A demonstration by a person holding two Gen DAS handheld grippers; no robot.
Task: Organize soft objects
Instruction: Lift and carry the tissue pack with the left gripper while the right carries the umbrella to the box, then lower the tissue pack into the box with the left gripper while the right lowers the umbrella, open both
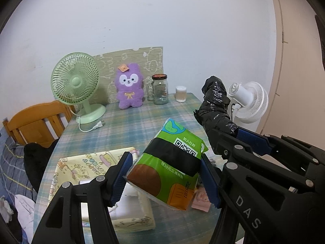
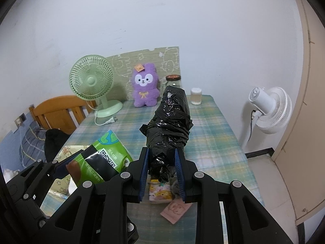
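Observation:
My left gripper (image 1: 164, 178) is shut on a green tissue pack (image 1: 168, 162) and holds it above the table; the pack also shows in the right wrist view (image 2: 101, 158). My right gripper (image 2: 162, 170) is shut on a black plastic bag roll (image 2: 170, 122), held above the table; the roll also shows in the left wrist view (image 1: 215, 103). A purple plush toy (image 1: 129, 87) sits upright at the back of the table (image 2: 213, 134). A yellow cartoon-print box (image 1: 81, 168) lies under my left gripper.
A green desk fan (image 1: 76, 85) with a loose plug stands at the back left. A glass jar (image 1: 160, 89) and a cotton swab tub (image 1: 180, 94) stand at the back. Small packets and a pink card (image 2: 174, 210) lie near the front. A white floor fan (image 2: 270, 109) stands to the right, a wooden chair (image 1: 34, 122) to the left.

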